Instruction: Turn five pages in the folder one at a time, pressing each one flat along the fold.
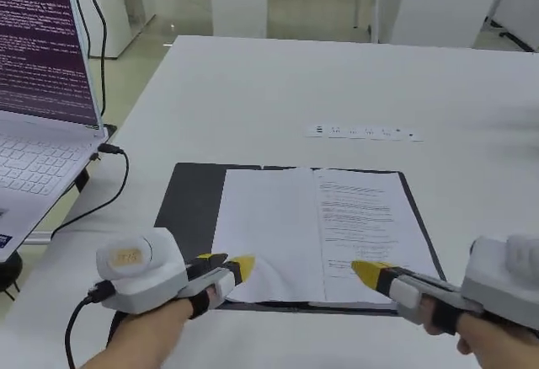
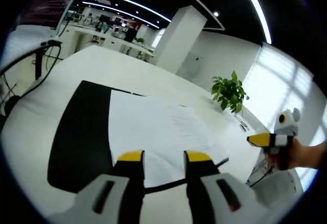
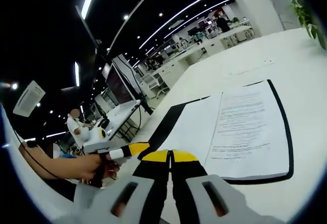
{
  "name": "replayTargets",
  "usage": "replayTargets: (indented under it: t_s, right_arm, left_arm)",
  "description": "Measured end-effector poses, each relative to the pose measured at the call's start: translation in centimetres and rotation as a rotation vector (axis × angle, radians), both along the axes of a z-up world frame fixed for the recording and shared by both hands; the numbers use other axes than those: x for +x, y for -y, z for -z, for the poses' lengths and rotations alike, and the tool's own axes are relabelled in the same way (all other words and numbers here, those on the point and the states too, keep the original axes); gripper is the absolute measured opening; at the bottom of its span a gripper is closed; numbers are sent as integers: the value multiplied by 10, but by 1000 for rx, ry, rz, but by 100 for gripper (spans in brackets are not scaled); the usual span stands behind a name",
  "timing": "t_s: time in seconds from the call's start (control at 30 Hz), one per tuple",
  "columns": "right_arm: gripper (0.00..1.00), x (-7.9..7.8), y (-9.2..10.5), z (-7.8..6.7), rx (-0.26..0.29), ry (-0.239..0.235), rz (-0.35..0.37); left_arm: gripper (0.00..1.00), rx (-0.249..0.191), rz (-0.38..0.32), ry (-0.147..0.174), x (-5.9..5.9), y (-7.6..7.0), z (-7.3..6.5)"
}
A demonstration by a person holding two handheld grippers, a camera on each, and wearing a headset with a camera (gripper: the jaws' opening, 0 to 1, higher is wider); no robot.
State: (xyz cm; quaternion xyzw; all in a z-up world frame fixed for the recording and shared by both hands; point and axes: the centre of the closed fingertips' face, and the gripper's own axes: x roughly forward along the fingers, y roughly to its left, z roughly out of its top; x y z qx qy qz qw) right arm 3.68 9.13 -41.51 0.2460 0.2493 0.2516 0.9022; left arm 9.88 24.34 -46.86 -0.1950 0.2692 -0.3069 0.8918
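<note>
A: Where's our folder (image 1: 192, 205)?
B: Open on the table (image 1: 295, 82), with the laptop (image 1: 38, 133) left of it.
A: And our grippers?
B: Both at its near edge. We hold the left gripper (image 1: 227, 263) parted and empty; the right gripper (image 1: 368, 271) is pressed together, gripping nothing.

White tabletop (image 1: 337, 82) runs to the upper frame. Open laptop (image 1: 38, 91) at left edge, screen lit, black cable (image 1: 125, 171) plugged in. White cabinet (image 1: 240, 2) top centre, on pale floor (image 1: 147, 45). Left gripper view: ceiling light strips (image 2: 127, 1) at top, white pillar (image 2: 181, 37) centre, potted plant (image 2: 228, 93) and bright window (image 2: 281, 81) at right.
</note>
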Motion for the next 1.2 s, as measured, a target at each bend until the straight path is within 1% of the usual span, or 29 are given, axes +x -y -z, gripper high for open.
replayTargets:
  t_s: [0.07,0.1,0.13,0.17,0.2,0.23,0.33,0.37,0.4,0.43,0.5,0.53,0.57,0.63,0.67,0.7,0.73,0.77,0.8,0.87,0.9,0.97,1.0,1.1,1.17,1.2]
  right_arm:
    - [0,1,10,-10,9,14,30]
    - [0,2,15,-13,12,20,46]
    - [1,3,22,-18,15,33,80]
    - [3,2,25,-21,14,36,92]
    - [6,2,28,-23,12,38,101]
    - [10,1,33,-26,12,41,117]
    - [24,-1,43,-30,3,40,150]
    - [28,-1,50,-31,-9,41,178]
    - [32,-2,54,-32,-17,49,188]
    - [35,-2,60,-33,-36,58,206]
    - [42,-4,71,-33,-79,62,232]
    - [45,-6,74,-32,-112,68,234]
    - [48,-8,81,-31,-154,73,252]
    - [57,-11,86,-31,-185,92,259]
    - [60,-12,89,-29,-204,92,261]
    - [64,-13,92,-28,-217,89,267]
    - [66,-15,93,-27,-228,92,262]
    - [67,-17,93,-25,-236,89,256]
    - [68,-19,97,-23,-256,87,257]
    - [72,-21,99,-20,-276,86,255]
    - [74,-22,101,-20,-285,88,256]
    - [79,-24,103,-19,-297,91,258]
    - [80,-24,103,-18,-306,88,252]
    - [83,-27,107,-16,-344,101,247]
    - [89,-29,109,-16,-359,109,248]
    - [90,-29,110,-16,-367,113,249]
  left_arm:
    - [31,-15,-10,-2,-7,-2,-12]
    - [32,-22,-14,4,-8,-2,-16]
    - [33,-26,-16,5,-11,-3,-20]
    - [34,-38,-23,5,-14,-4,-27]
    - [36,-50,-30,16,-16,-4,-33]
    - [37,-52,-39,25,-18,-6,-39]
    - [46,-64,-65,22,-23,-9,-51]
    - [49,-61,-69,20,-24,-10,-53]
    - [51,-57,-76,20,-25,-11,-55]
    - [54,-46,-86,25,-26,-13,-58]
    - [63,-15,-89,25,-28,-15,-59]
    - [65,-1,-89,24,-30,-16,-59]
    - [67,9,-93,29,-32,-17,-60]
    - [73,48,-88,35,-35,-19,-59]
    - [75,68,-85,34,-38,-20,-58]
    - [78,86,-81,38,-40,-20,-58]
    - [79,113,-66,46,-44,-20,-57]
    - [79,134,-56,51,-45,-21,-56]
    - [80,161,-50,54,-48,-22,-55]
    - [83,189,-39,60,-51,-23,-54]
    - [84,206,-42,73,-52,-25,-55]
    - [87,240,-32,81,-55,-27,-54]
    - [88,239,-35,82,-55,-28,-55]
    - [90,263,-34,103,-57,-32,-56]
    - [93,277,-32,106,-58,-35,-54]
    - [95,287,-36,105,-59,-37,-53]
